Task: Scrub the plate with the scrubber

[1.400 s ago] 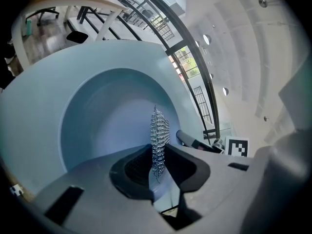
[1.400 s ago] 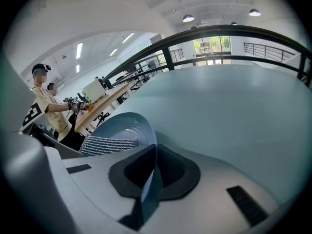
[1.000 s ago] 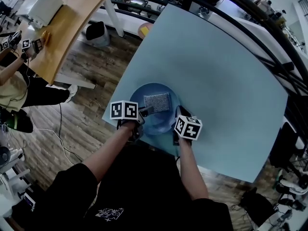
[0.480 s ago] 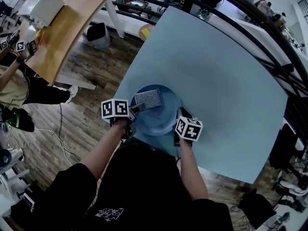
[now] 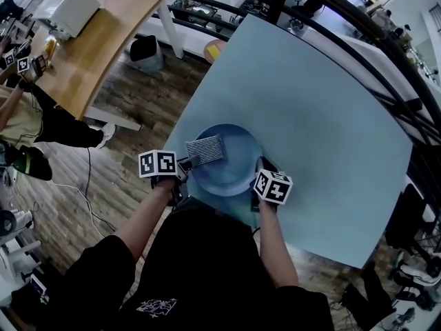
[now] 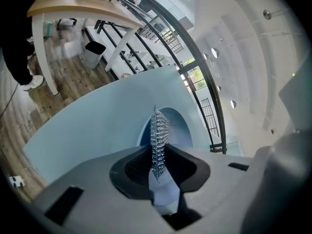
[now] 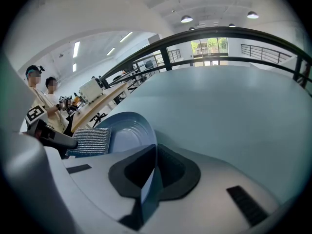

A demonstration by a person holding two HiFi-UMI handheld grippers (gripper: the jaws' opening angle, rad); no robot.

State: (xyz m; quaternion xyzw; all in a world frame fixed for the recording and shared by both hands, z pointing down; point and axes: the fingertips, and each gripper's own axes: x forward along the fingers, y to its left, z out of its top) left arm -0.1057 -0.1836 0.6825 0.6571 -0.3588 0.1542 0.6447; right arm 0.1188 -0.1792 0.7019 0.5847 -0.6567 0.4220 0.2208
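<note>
In the centre of the head view the blue plate (image 5: 231, 167) lies near the lower left edge of the light blue table (image 5: 310, 116). The left gripper (image 5: 180, 165) pinches the silver scrubber (image 5: 205, 148), which rests on the plate's left part. The right gripper (image 5: 260, 165) is closed on the plate's right rim. The left gripper view shows the scrubber only edge-on between the jaws; the right gripper view shows its flat ribbed face.

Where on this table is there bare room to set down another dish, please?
The table is bare everywhere beyond the plate, up to its far edge, and also right of the right gripper. Only the near left corner is crowded, with the plate, scrubber and left gripper.
</note>
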